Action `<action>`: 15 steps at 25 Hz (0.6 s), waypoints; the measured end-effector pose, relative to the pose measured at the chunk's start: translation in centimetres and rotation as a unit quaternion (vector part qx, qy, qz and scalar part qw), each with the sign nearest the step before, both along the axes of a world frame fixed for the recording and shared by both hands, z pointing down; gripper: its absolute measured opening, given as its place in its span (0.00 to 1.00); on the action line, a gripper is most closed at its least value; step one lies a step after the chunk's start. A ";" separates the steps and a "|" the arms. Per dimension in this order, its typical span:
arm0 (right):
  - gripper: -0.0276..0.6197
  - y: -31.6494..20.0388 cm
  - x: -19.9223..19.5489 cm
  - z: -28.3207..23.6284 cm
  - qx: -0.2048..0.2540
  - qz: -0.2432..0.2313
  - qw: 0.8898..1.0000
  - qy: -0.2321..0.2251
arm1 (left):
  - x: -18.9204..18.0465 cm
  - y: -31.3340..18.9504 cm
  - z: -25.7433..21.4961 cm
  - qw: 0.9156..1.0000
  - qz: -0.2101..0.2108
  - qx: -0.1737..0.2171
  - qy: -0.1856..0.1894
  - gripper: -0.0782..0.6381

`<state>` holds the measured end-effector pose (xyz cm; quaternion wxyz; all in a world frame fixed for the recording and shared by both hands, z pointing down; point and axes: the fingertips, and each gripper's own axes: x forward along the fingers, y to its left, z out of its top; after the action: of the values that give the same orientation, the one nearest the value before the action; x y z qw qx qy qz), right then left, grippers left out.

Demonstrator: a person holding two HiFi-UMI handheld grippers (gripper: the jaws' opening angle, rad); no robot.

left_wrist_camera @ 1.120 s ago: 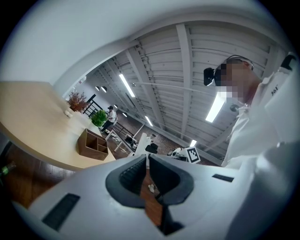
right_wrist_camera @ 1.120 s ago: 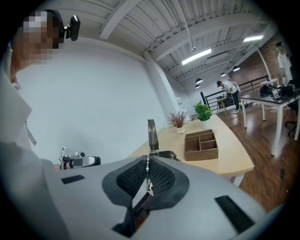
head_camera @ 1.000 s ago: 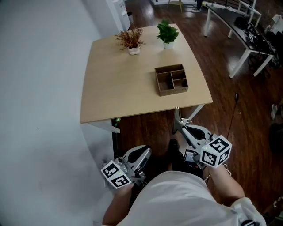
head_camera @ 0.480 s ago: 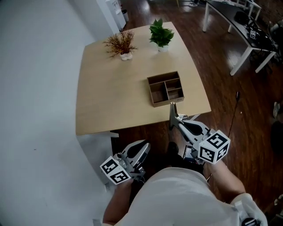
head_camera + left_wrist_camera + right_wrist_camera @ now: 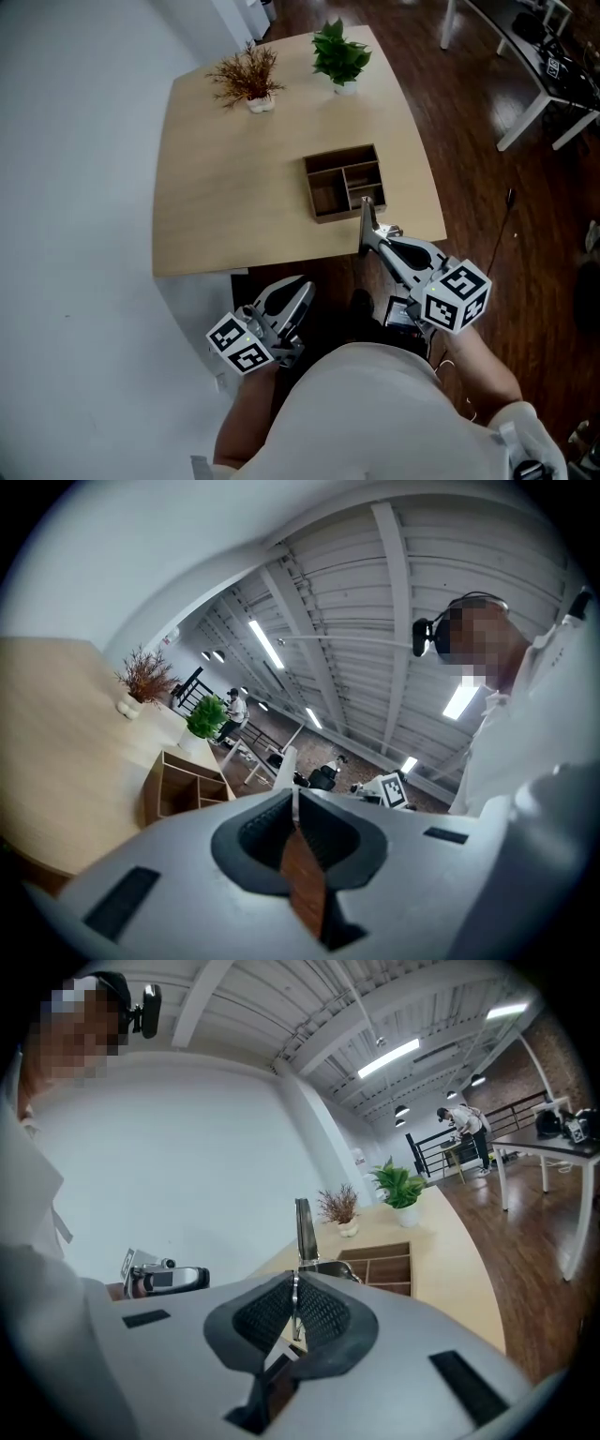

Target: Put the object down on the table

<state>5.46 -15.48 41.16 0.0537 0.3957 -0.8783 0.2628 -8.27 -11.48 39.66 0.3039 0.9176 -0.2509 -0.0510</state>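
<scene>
My right gripper (image 5: 377,240) is shut on a thin metal utensil (image 5: 366,219) that stands up from its jaws, just off the near edge of the light wooden table (image 5: 234,187). In the right gripper view the utensil (image 5: 304,1230) rises above the closed jaws (image 5: 295,1290), in line with a wooden compartment box (image 5: 380,1267). My left gripper (image 5: 291,302) hangs low by the person's body, below the table edge. It is shut with nothing in it (image 5: 293,803).
The compartment box (image 5: 344,180) sits near the table's front right. A reddish dry plant (image 5: 246,80) and a green potted plant (image 5: 339,56) stand at the far edge. A white wall runs along the left. A white desk (image 5: 539,98) stands on the dark floor (image 5: 469,187) at the right.
The right gripper with the utensil has moved forward, from below the table edge to beside the box's front corner. The table appears closer. The left gripper has barely moved.
</scene>
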 end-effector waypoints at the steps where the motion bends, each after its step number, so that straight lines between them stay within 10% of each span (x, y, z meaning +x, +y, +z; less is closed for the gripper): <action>1: 0.06 -0.4 0.1 0.1 -0.001 -0.002 1.000 0.001 | 0.1 -0.3 0.1 1.000 -0.003 -0.001 -0.002 0.11; 15: 0.06 -4.4 -1.3 0.6 -0.006 0.002 1.000 0.011 | -0.7 -5.1 0.0 1.000 0.011 0.001 -0.014 0.11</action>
<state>4.20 -19.88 41.73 0.0656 0.3998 -0.8755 0.2634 -8.99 -16.60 39.64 0.3005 0.9211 -0.2452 -0.0352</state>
